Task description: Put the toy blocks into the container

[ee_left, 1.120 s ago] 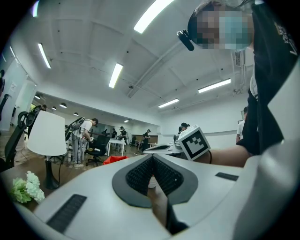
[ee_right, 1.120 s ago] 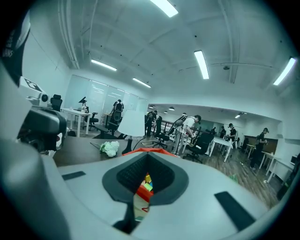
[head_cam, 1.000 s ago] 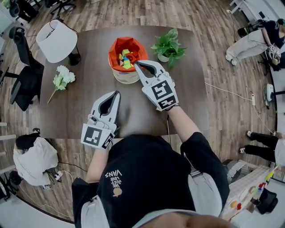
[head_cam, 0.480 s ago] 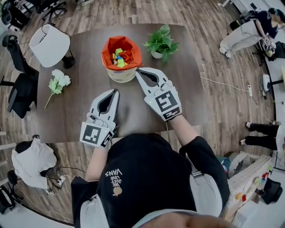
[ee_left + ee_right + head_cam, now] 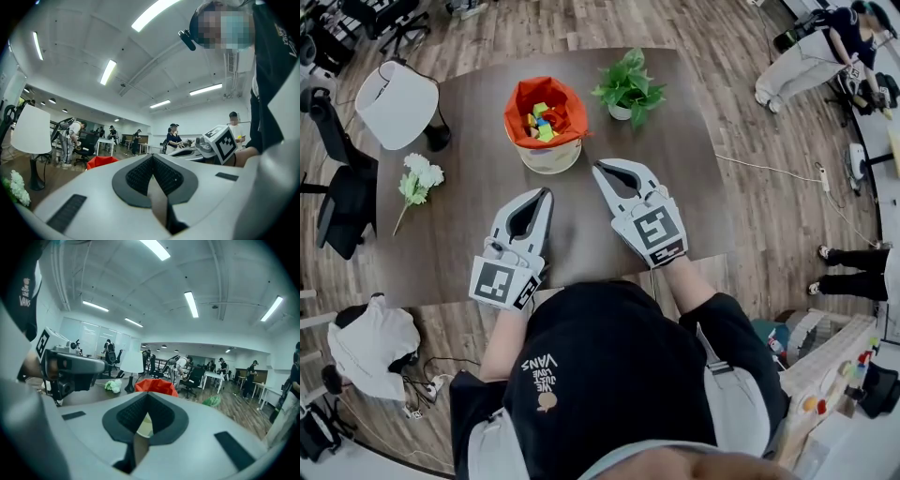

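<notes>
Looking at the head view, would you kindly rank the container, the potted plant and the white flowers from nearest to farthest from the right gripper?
From the right gripper:
1. container, just ahead and left of its tips.
2. potted plant, farther back, slightly to the right.
3. white flowers, far off to the left.

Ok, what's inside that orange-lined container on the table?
The container holds a heap of coloured toy blocks: yellow, green, blue and red show on top. Anything deeper is covered by them and the orange lining.
</notes>
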Demonstrator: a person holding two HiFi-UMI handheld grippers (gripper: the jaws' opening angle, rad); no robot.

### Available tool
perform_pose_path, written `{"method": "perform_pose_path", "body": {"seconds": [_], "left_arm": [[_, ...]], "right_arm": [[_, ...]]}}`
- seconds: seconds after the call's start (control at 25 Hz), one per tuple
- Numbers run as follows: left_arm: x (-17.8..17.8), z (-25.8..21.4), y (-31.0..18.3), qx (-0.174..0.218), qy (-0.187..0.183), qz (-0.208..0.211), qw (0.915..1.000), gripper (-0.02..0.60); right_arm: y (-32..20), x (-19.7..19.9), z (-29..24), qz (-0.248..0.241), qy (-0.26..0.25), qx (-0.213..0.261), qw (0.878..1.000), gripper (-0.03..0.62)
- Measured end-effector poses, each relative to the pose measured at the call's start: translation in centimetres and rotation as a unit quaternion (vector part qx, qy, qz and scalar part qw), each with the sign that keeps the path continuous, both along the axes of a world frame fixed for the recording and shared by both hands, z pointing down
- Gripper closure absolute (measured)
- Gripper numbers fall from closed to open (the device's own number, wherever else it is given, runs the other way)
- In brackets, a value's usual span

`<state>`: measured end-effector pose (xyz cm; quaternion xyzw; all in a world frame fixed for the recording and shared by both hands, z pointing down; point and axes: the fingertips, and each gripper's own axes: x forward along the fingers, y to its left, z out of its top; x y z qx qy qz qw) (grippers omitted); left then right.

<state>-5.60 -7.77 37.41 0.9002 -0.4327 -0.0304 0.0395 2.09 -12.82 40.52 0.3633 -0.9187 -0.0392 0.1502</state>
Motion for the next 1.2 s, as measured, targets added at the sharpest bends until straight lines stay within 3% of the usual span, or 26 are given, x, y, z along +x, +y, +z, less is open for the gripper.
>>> {"method": "perform_pose_path", "body": {"seconds": [0.4, 1.2], "left_arm": [[0.4, 0.1, 0.4, -0.001, -0.001, -0.002, 1.0, 0.571], [1.0, 0.3, 0.7, -0.004, -0.013, -0.012, 0.9998, 0.571]], "right_arm": [[1.9, 0.8, 1.4, 0.0, -0.004, -0.02, 1.0, 0.577], [2.3, 1.2, 0.7, -0.003, -0.004, -0.01, 1.0, 0.577]]}}
